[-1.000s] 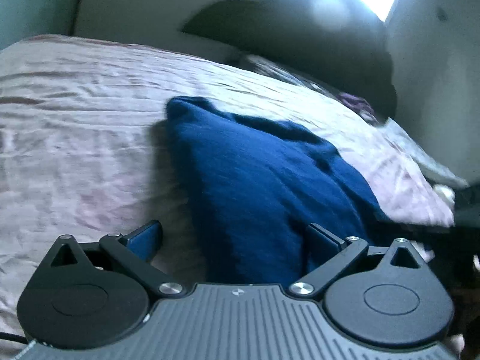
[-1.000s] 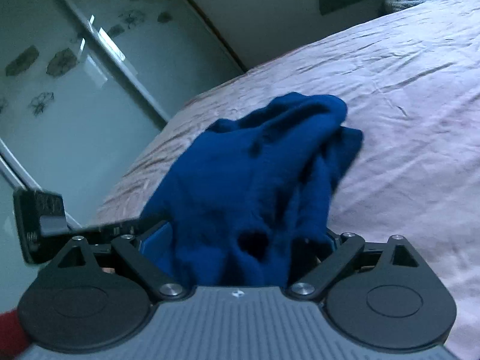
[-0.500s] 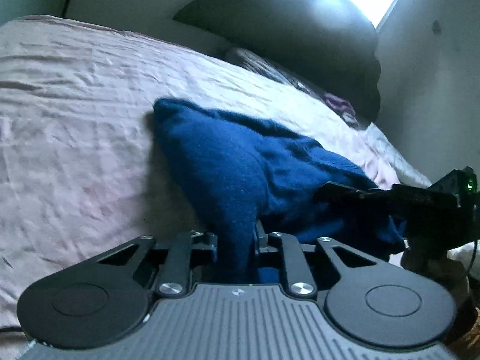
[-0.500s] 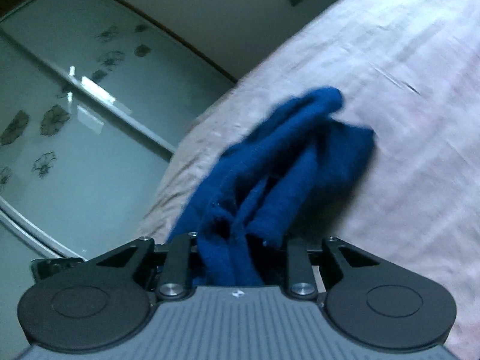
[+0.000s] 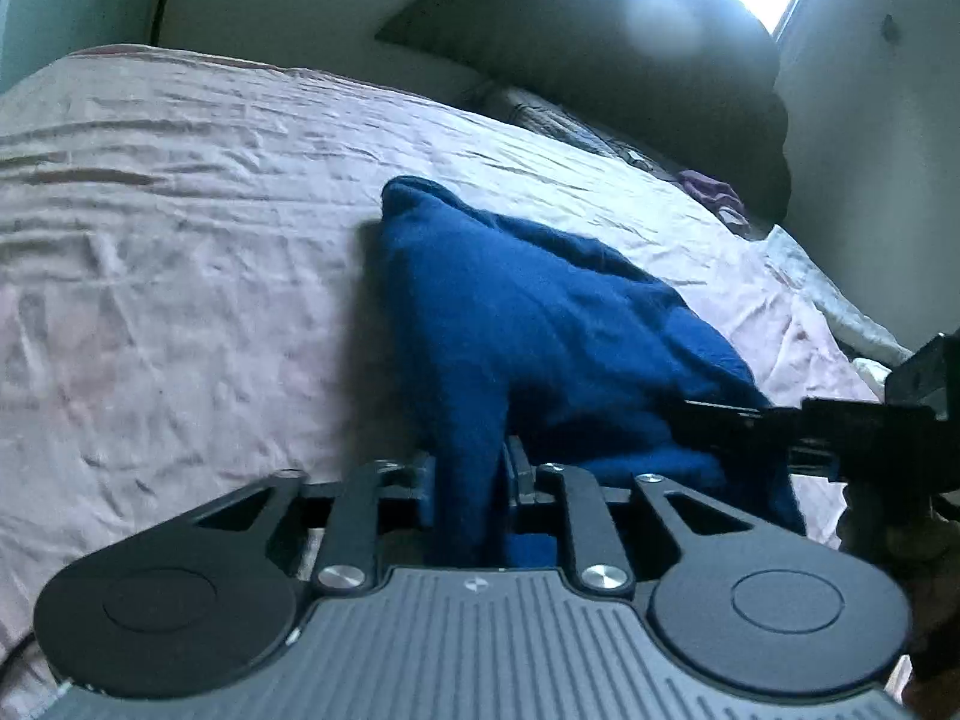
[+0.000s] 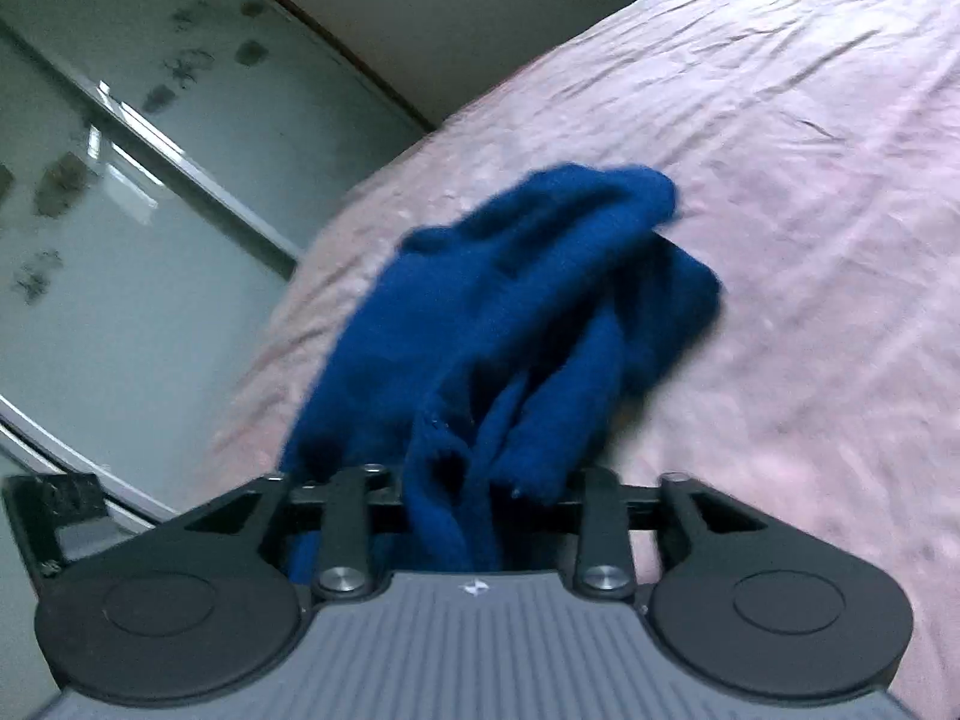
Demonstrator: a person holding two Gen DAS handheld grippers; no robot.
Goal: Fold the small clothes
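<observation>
A small, deep blue knitted garment [image 5: 540,324] lies bunched and creased at the centre of the frame, its far end resting on a wrinkled pink bed, its near edge lifted.

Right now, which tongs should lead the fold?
Probably left tongs: they pinch one flat edge of the blue knit garment. The right tongs clamp a bunched wad.
</observation>
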